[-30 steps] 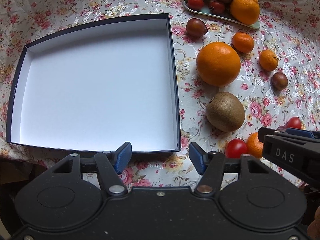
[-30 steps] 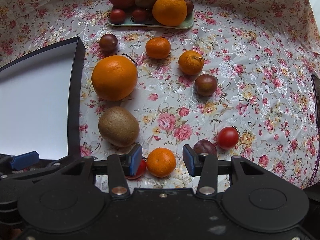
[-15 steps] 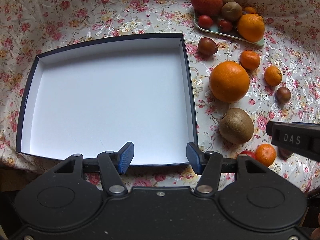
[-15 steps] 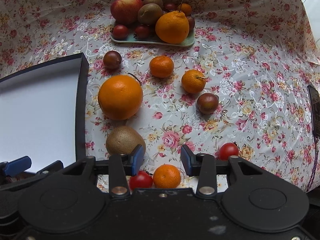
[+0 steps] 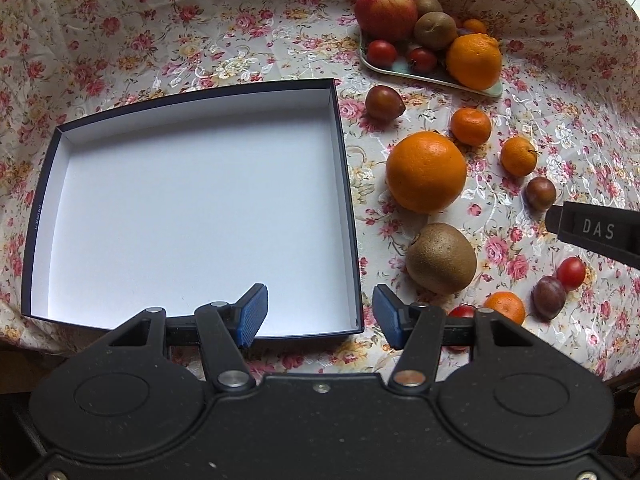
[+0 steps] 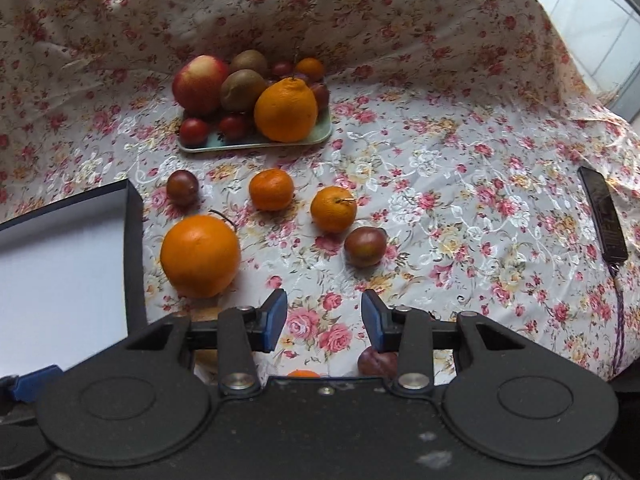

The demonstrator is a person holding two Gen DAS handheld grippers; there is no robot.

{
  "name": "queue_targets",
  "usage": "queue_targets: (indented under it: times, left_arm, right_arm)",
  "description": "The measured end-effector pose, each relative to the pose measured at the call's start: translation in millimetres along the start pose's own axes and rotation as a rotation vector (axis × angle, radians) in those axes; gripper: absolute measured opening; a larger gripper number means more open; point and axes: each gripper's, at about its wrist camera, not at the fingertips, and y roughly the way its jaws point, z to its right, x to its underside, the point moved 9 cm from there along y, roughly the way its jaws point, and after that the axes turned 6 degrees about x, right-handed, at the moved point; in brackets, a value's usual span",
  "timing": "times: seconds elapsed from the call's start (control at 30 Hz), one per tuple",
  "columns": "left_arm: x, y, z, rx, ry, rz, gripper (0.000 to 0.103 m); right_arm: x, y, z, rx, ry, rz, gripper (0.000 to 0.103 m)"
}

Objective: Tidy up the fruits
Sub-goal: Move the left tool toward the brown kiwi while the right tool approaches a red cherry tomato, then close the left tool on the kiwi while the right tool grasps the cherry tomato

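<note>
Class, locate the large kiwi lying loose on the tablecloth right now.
In the left wrist view the kiwi lies right of the box, just nearer the camera than the big orange.

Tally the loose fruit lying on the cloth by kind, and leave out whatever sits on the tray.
Large orange: 1
Mandarins: 3
Kiwi: 1
Dark plums: 3
Cherry tomatoes: 2
Total: 10
</note>
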Motion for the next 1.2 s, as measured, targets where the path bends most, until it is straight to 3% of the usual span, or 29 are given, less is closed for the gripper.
queue_targets:
  times: [0.27,0.53,0.7,0.9,1.2]
  left_arm:
    - [-4,6,17,0.004,0.003,-0.018,0.061]
    - [-9,12,52,0.053,0.042,-0.029,0.061]
    - [-10,23,70,0.063,0.057,-0.056,0.061]
    - [-10,35,82,0.045,0.074,-0.076,0.061]
    - [-14,48,88,0.038,0.052,-0.096,0.061]
  right_arm:
    - [-4,7,24,0.044,-0.061,-0.011,0.041]
    - [-2,27,55,-0.032,0.029,-0.121,0.041]
    - [11,41,76,0.003,0.067,-0.108,0.040]
    - [36,64,92,-0.023,0.116,-0.223,0.034]
    - [32,79,86,-0.021,0.157,-0.185,0.034]
